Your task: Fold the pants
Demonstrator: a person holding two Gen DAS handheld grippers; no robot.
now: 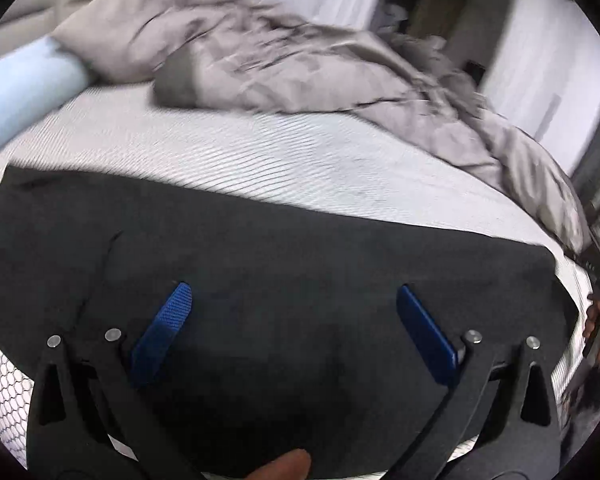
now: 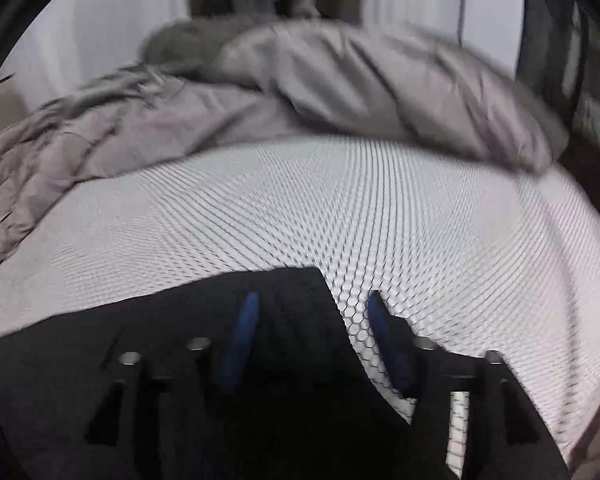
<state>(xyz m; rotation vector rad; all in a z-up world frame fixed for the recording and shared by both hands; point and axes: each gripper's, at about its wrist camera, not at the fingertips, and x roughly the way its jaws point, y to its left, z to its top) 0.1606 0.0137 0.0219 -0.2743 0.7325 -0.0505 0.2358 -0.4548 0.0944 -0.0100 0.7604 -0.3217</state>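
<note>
Lying flat: dark matte pants (image 1: 300, 264)

no readable text, no labels, no brands, no numbers anywhere

Open right gripper (image 2: 312, 312) over corner of dark flat-laid fabric pants (image 2: 100, 360); white honeycomb-patterned mattress (image 2: 300, 208) beyond.

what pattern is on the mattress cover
A white cover with a fine dark honeycomb pattern, clearest in the right wrist view.
</note>
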